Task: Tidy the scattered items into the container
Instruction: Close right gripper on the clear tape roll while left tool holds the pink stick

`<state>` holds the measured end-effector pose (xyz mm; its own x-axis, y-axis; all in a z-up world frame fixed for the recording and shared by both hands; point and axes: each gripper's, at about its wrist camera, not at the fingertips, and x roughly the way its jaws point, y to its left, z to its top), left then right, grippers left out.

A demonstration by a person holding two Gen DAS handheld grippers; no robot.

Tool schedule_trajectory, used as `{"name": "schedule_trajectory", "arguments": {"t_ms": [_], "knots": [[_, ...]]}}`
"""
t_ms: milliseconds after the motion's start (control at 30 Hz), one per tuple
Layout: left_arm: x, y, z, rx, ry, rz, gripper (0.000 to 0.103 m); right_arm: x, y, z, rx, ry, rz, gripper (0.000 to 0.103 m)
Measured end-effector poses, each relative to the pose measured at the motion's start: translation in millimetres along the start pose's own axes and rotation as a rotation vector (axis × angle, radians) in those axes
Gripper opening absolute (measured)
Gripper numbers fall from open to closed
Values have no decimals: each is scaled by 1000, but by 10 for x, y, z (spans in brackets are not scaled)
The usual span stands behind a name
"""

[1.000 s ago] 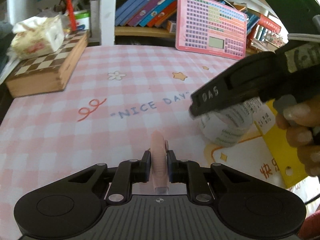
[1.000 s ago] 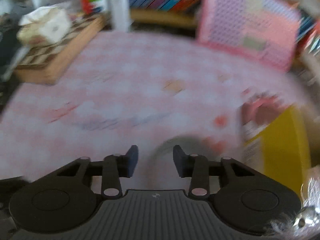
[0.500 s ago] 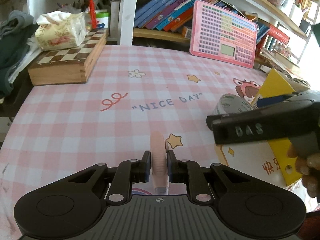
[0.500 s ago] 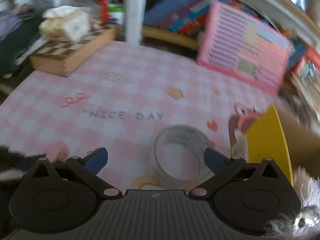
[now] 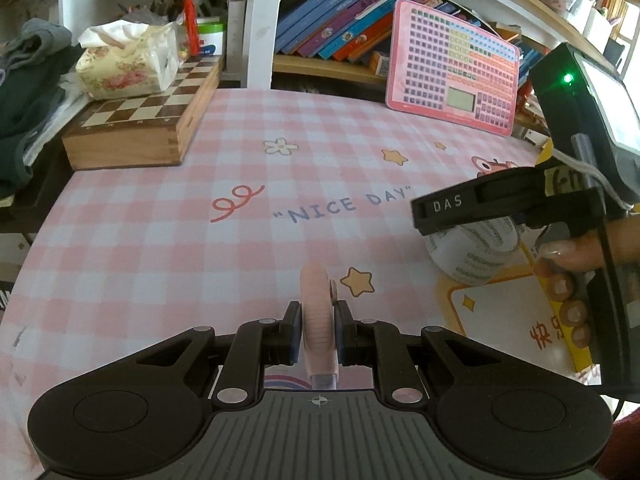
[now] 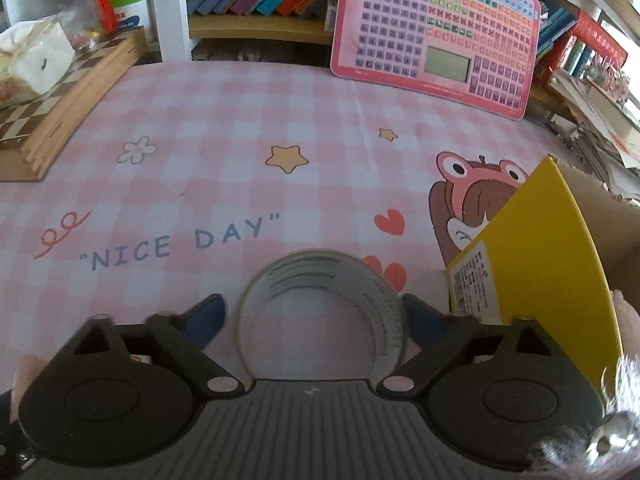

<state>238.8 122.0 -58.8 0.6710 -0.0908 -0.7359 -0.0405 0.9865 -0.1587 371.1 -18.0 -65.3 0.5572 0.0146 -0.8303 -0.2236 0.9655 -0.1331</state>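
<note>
Your right gripper (image 6: 314, 320) is closing around the tape roll (image 6: 320, 308) at lower centre; the yellow box (image 6: 536, 276) stands right.

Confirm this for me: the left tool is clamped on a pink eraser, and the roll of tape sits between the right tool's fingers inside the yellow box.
Not quite. The roll of tape lies on the pink checked tablecloth, beside the yellow box, not inside it; the right wrist view shows this. The right tool is closing around it. The left tool is clamped on the pink eraser.

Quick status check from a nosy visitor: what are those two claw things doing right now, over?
Left gripper shut on pink disc. Right gripper closing around tape roll, pads not yet pressing. Yellow box close beside the roll. Nothing blocking.
</note>
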Motion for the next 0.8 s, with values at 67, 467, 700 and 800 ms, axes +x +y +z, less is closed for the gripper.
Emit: {"name": "schedule_trajectory", "arguments": {"t_ms": [67, 467, 700, 800], "knots": [[9, -5, 10, 2, 0, -2, 15, 19, -16, -2, 6, 5, 15, 84], [-131, -54, 64, 13, -33, -26, 15, -189, -113, 45, 20, -17, 142, 83], [-384, -66, 53, 7, -74, -37, 15, -639, -104, -104, -36, -66, 250, 83], [-484, -48, -3, -11, -77, -45, 15, -819, -117, -225, -57, -104, 259, 83]]}}
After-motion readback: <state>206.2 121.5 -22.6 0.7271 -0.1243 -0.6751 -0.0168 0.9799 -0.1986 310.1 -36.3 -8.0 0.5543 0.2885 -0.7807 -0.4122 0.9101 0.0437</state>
